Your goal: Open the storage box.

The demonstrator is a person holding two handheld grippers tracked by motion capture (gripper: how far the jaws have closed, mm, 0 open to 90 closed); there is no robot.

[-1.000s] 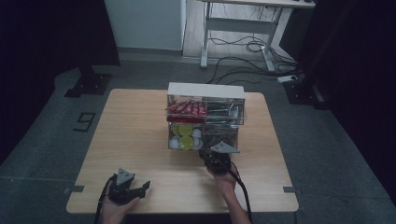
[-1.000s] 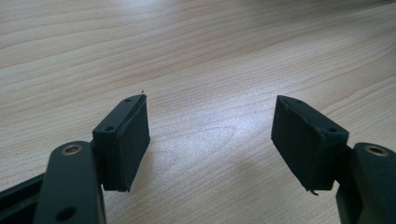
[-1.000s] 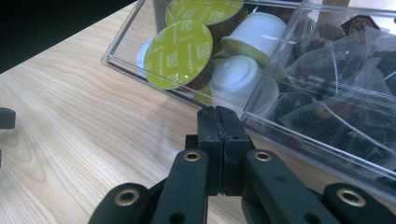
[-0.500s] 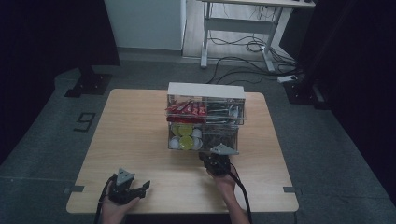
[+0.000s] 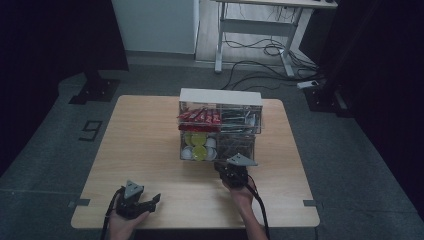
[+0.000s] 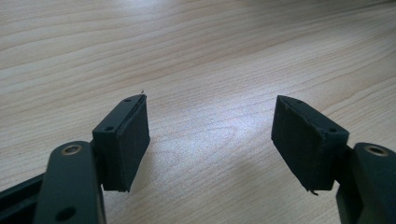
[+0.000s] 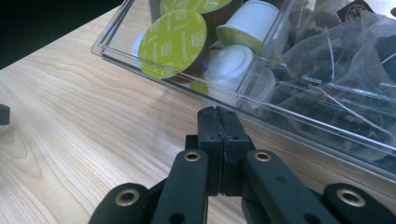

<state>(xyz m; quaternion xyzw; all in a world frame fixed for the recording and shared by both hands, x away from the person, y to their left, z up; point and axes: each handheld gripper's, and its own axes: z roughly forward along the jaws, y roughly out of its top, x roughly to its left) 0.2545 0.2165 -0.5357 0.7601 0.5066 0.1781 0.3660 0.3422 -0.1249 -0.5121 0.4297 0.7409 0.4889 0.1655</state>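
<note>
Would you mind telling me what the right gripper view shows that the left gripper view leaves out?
Right gripper view: the right gripper, jaws pressed shut on nothing, facing a clear drawer of green-lidded capsules and tea bags. Left gripper view: the left gripper, jaws wide apart over bare wood. Shared: the wooden table.

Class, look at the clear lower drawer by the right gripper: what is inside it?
The drawer holds coffee capsules with green and white lids in one section and tea bags in the other. Capsules underneath are mostly covered, so their number is unclear.
</note>
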